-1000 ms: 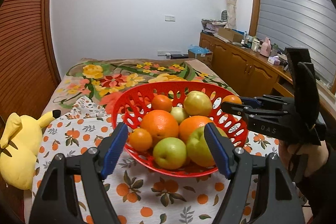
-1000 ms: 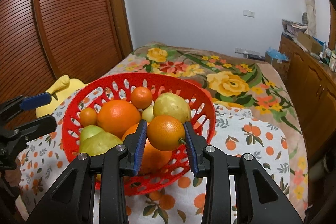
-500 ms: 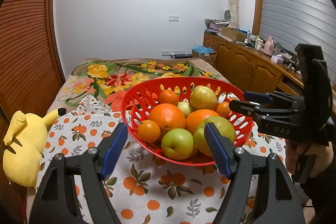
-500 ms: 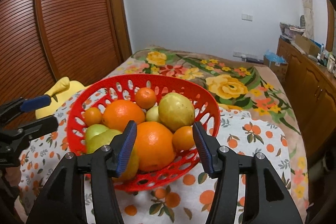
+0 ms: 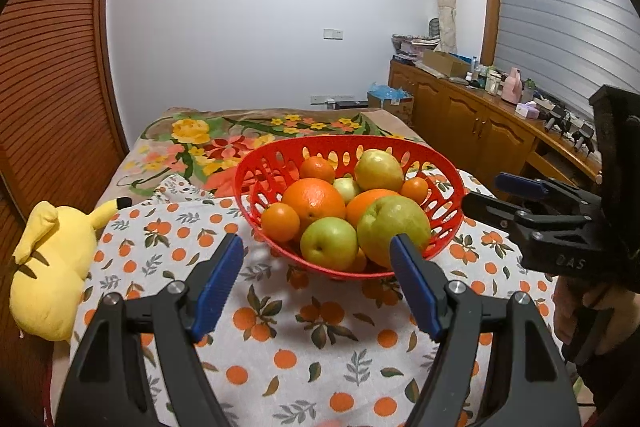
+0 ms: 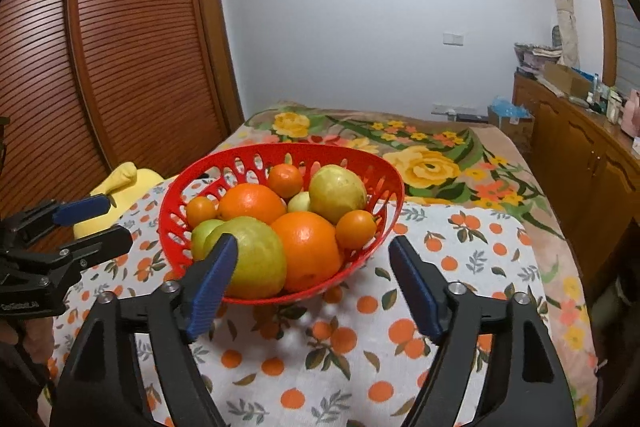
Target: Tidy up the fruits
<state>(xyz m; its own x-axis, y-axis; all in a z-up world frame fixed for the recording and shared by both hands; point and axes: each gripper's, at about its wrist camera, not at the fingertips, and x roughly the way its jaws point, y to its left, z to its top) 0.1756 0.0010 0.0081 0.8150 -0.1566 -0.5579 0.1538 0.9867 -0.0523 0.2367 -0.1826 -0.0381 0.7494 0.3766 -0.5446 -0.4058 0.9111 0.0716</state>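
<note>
**Full basket, little room for error**

The red basket [image 5: 256,175] sat on the orange-print cloth [image 5: 320,339], heaped with oranges, small tangerines and green-yellow fruit. The left gripper [image 5: 318,281] hung just in front of the basket, its fingers spread wide and holding nothing. The right gripper [image 6: 312,279] hovered at the basket's near rim, likewise wide apart and empty.

The pile looked the weak point. The small tangerine [image 6: 355,229] rested near the basket's rim beside a big orange [image 6: 306,247]; a nudge from a finger could likely tip it out onto the cloth. The yellow plush toy [image 5: 52,259] lay well to the basket's left.
</note>
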